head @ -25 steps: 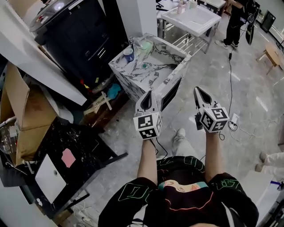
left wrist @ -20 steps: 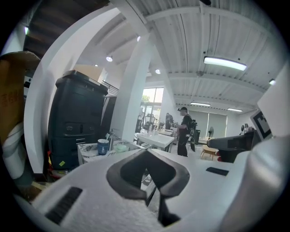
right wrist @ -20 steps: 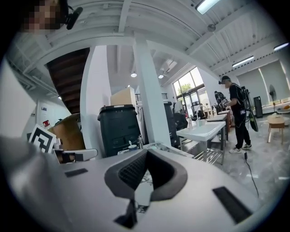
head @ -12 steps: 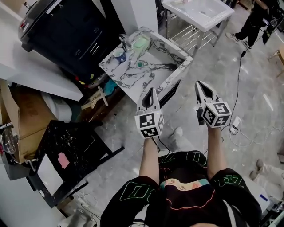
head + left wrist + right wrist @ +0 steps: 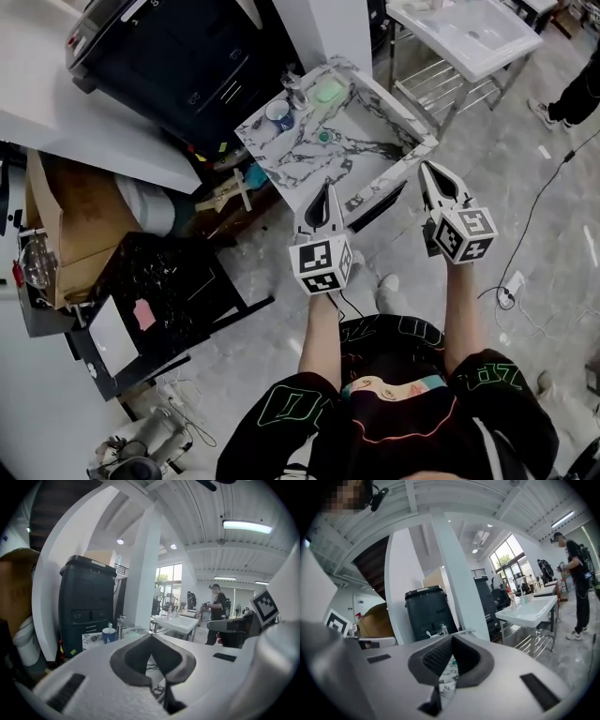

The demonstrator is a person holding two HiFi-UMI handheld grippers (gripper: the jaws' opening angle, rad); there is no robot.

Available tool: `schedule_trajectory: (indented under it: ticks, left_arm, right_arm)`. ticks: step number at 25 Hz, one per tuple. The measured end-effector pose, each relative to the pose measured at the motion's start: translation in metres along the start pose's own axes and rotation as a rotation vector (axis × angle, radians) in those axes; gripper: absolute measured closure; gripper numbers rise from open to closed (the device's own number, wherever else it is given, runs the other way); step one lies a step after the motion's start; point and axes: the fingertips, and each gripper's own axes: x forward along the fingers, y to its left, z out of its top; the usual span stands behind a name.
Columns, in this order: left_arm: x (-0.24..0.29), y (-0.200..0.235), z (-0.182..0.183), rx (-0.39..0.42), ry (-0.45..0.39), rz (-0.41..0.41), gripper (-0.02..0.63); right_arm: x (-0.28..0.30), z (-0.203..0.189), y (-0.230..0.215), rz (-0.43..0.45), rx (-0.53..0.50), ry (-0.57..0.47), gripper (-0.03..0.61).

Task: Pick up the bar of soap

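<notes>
A person stands on a grey marbled floor (image 5: 281, 309) with a tool in each hand, both held out towards a marble-patterned counter (image 5: 281, 157) with a sunken basin. The left tool (image 5: 323, 192) has its jaws pressed together with nothing between them; the right tool (image 5: 427, 170) is likewise closed and empty. The bar of soap (image 5: 328, 91), pale green, lies at the counter's far corner, beside a tap (image 5: 298, 94) and a blue cup (image 5: 278, 114), well apart from both tools.
</notes>
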Motion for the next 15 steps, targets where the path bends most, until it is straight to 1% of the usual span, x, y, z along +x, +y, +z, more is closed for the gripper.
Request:
schedule_trajectory:
  ticks: [3, 6, 8, 11, 13, 15]
  left_arm:
    - [0.013, 0.012, -0.012, -0.018, 0.017, 0.020, 0.606]
    - [0.037, 0.015, -0.018, -0.045, 0.004, 0.018, 0.606]
    - [0.054, 0.012, -0.014, -0.056, -0.004, 0.005, 0.606]
    - [0.076, 0.005, -0.008, -0.055, -0.002, -0.026, 0.606]
    - [0.085, 0.009, -0.009, -0.059, 0.004, -0.023, 0.605]
    - [0.092, 0.023, -0.012, -0.066, 0.016, 0.000, 0.606]
  right_arm:
    - [0.023, -0.014, 0.010, 0.047, -0.011, 0.028, 0.574]
    - [0.040, -0.017, 0.008, 0.076, -0.060, 0.046, 0.572]
    - [0.049, -0.010, -0.001, 0.070, -0.087, 0.047, 0.572]
    - [0.065, 0.006, -0.019, 0.044, -0.094, 0.040, 0.572]
    - [0.081, 0.011, -0.023, 0.050, -0.102, 0.046, 0.572]
    - [0.101, 0.011, -0.020, 0.072, -0.113, 0.059, 0.572]
